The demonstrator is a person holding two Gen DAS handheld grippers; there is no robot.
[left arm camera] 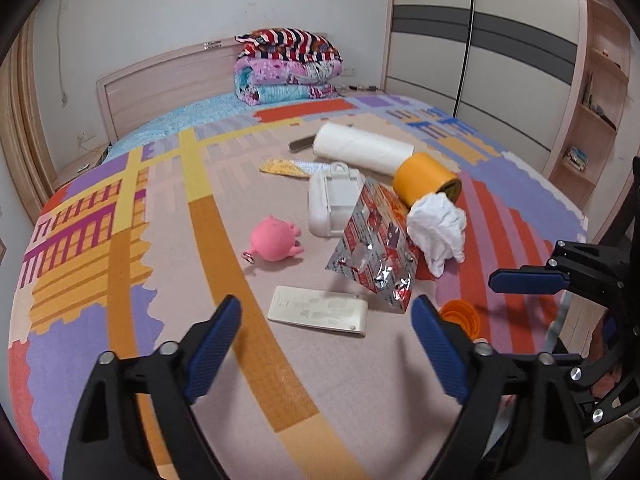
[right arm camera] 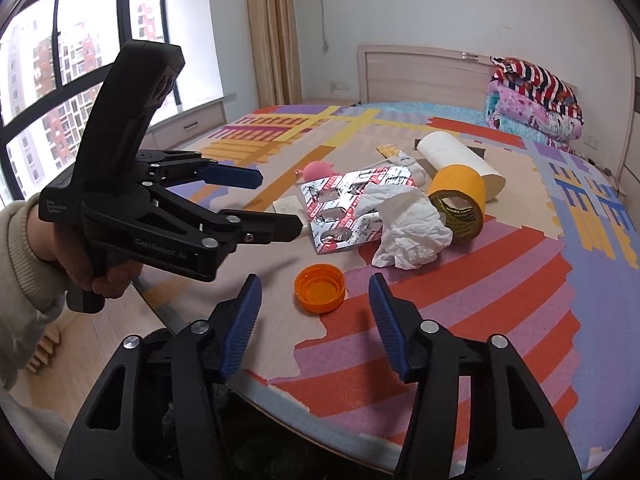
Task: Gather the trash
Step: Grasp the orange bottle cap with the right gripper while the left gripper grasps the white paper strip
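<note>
Trash lies on the patterned bed: a crumpled white tissue (left arm camera: 438, 232) (right arm camera: 404, 228), silver-red blister packs (left arm camera: 376, 248) (right arm camera: 340, 212), an orange bottle cap (right arm camera: 320, 288) (left arm camera: 460, 314), a yellow wrapper (left arm camera: 280, 168). My left gripper (left arm camera: 326, 320) is open and empty above a flat white card-like item (left arm camera: 320, 312); it also shows in the right wrist view (right arm camera: 276, 204). My right gripper (right arm camera: 316, 312) is open and empty just short of the cap; one blue fingertip (left arm camera: 524, 280) shows at the right of the left wrist view.
A pink pig toy (left arm camera: 274, 242), a white plastic case (left arm camera: 334, 204), a yellow tape roll (left arm camera: 424, 180) (right arm camera: 460, 204) and a white cardboard tube (left arm camera: 360, 152) lie on the bed. Folded quilts (left arm camera: 288, 68) sit by the headboard. A wardrobe (left arm camera: 500, 60) stands right; a window (right arm camera: 60, 60) left.
</note>
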